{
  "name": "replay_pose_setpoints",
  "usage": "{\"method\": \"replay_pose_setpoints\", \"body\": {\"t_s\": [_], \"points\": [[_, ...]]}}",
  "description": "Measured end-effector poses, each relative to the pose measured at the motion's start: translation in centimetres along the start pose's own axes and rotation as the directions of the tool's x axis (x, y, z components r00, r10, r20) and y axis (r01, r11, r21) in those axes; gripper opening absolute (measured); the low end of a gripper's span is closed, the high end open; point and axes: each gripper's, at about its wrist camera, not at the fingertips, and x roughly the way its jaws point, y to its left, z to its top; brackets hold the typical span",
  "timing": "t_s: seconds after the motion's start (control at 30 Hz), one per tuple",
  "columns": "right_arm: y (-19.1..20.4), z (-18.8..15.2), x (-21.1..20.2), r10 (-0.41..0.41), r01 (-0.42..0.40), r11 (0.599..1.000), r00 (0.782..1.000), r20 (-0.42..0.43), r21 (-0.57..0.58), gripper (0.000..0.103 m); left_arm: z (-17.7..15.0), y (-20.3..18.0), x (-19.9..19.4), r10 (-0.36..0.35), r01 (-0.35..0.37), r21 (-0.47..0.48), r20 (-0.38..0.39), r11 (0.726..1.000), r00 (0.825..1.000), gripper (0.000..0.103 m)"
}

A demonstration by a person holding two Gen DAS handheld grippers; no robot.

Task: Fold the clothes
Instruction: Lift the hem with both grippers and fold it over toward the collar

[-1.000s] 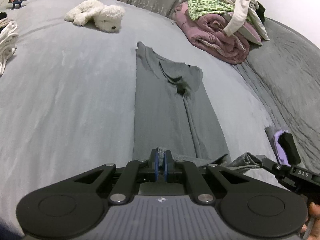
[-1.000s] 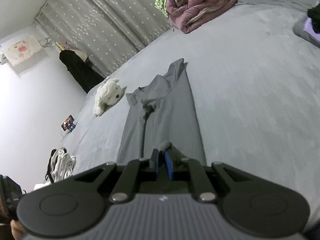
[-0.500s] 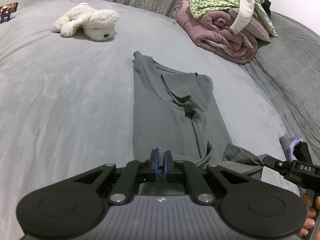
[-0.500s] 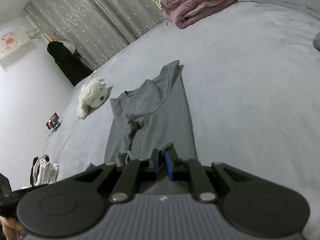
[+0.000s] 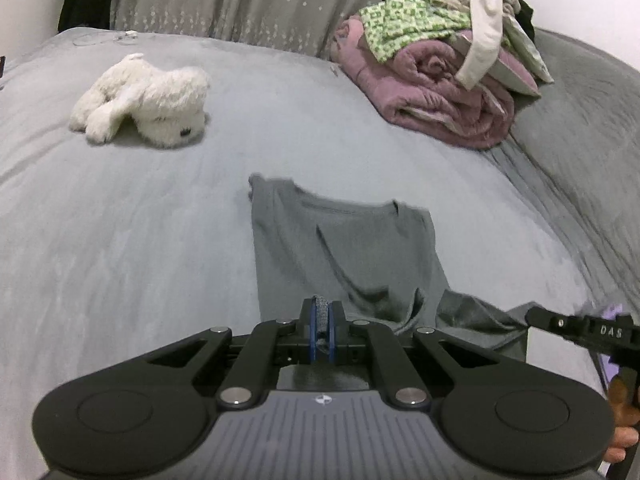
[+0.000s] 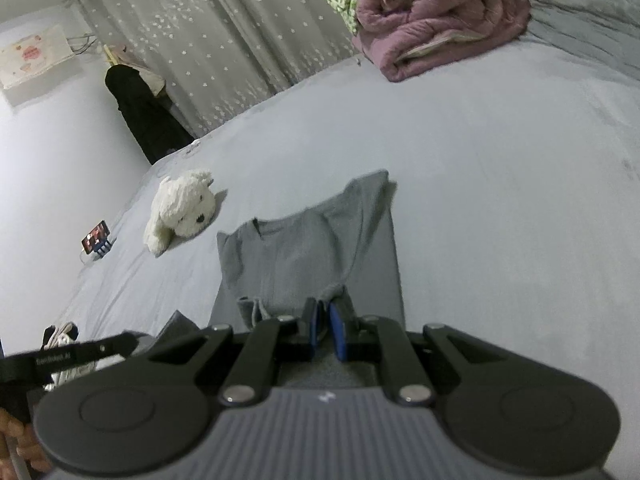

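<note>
Left tongs [image 5: 321, 320] clenched on the hem of the grey t-shirt [image 5: 344, 248], a fold of grey fabric visibly pinched between the blue pads [image 5: 311, 334]. Right tongs [image 6: 325, 330] also clamped on the same hem, cloth bunched up against the blue pads [image 6: 338, 332]; in the left wrist view the right tongs show at the right edge [image 5: 532, 315] with shirt fabric pulled taut to their tip. T-shirt lies on the grey bed [image 5: 120, 220], narrowed lengthwise with the sides folded in, collar end flat and farthest from both cameras, hem end lifted off the sheet at the tongs and doubling over the shirt body. One sleeve lies folded across the chest with a dark crease. White plush dog [image 5: 144, 104] sits on the bed beyond the shirt to its left, well apart from it. Pile of clothes [image 5: 448, 64] at the far right of the bed: rolled mauve blanket at the bottom, green-patterned and cream pieces on top, apart from the shirt. Phone on a small stand [image 6: 96, 238] near the bed's left edge in the right wrist view, with a bundle of white cloth [image 6: 60, 336] closer in. Patterned grey curtain [image 6: 224, 40] behind the bed. Fingers of a hand [image 5: 624, 436] visible on the right tongs' handle.
</note>
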Motion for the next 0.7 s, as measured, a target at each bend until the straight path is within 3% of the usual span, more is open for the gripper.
{"method": "replay_pose_setpoints", "body": {"t_s": [0.27, 0.7], "points": [[-0.1, 5.0, 5.3, -0.005, 0.006, 0.999, 1.0, 0.004, -0.051, 0.009, 4.9, 0.4, 4.2, 0.018, -0.017, -0.016, 0.066, 1.0, 0.998, 0.004], [-1.4, 10.3, 14.6, -0.064, 0.064, 0.998, 0.998, -0.02, -0.022, 0.009, 10.0, 2.1, 13.3, 0.081, -0.08, -0.013, 0.077, 0.997, 0.994, 0.003]]}}
